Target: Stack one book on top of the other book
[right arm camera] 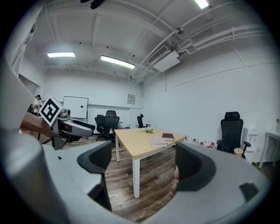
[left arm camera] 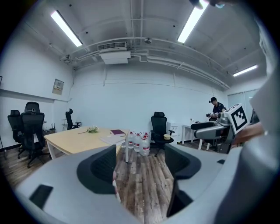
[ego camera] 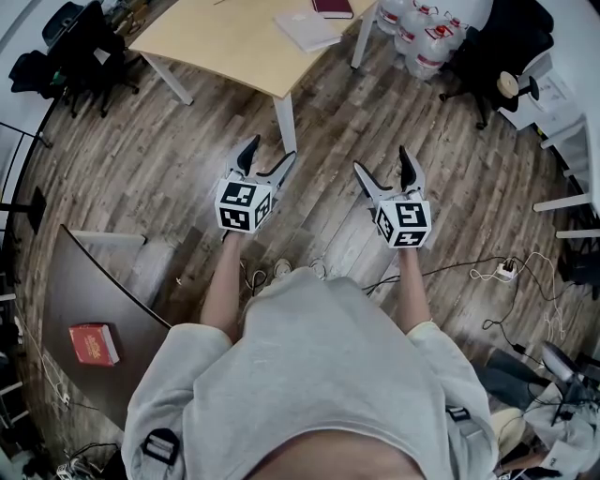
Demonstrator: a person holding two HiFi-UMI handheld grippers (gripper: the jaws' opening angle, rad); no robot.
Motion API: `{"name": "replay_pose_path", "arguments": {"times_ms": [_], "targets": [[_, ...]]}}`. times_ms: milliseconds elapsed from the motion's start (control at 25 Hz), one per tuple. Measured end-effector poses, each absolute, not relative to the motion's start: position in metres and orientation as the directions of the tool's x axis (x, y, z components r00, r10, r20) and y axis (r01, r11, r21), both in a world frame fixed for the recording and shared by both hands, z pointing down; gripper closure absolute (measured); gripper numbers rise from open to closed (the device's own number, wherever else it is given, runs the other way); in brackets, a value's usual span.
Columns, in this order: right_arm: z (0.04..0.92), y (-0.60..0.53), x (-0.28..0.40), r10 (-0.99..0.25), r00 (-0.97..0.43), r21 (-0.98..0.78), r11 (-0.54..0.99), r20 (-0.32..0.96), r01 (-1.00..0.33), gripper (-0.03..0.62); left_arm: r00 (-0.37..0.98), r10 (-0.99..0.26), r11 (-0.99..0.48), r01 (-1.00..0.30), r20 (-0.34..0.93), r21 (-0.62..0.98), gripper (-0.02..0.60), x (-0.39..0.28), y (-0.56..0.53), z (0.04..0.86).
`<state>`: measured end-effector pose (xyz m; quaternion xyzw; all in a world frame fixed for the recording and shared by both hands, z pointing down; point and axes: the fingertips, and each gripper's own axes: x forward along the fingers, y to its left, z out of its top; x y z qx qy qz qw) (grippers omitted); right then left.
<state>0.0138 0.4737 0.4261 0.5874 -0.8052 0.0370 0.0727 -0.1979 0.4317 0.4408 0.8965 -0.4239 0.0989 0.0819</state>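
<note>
The fingers (left arm camera: 101,169) of the left gripper (ego camera: 270,155) are standing wide apart, and nothing is sitting between them; only wooden floor (ego camera: 169,159) is showing in the gap. The fingers (right arm camera: 97,158) of the right gripper (ego camera: 382,164) are likewise standing wide apart and are gripping nothing. A person is holding both grippers out side by side, with each one pointing toward the tabletop (ego camera: 234,42).

Both grippers are hovering over the floor, short of the tabletop's near corner and well apart from its surface. The left gripper is lining up roughly with the white leg (ego camera: 284,120) under that corner; the right gripper is sitting to the right of it.

The maroon book (ego camera: 332,7) is lying flat on the tabletop, close to its far right edge. The pale book (ego camera: 307,30) is lying flat on the tabletop just beside the maroon book, on the side nearer the grippers. Neither book is resting on top of the other; whether their edges are touching cannot be determined.

A group of water bottles (ego camera: 422,33) is standing on the floor just past the tabletop's right end. Black office chairs (ego camera: 80,52) are standing off the tabletop's left end. A red book (ego camera: 94,343) is lying on a separate dark table (ego camera: 75,281), well apart from the tabletop and behind the person's left side.
</note>
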Motion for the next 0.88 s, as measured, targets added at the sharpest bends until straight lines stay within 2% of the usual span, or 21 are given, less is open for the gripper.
{"name": "replay_pose_path", "arguments": {"times_ms": [880], "targets": [[0.442, 0.429, 0.04, -0.927, -0.326, 0.031, 0.337, 0.184, -0.941, 0.151, 0.593, -0.761, -0.603, -0.796, 0.265, 0.05, 0.227, -0.177, 0.386, 0.453]]}}
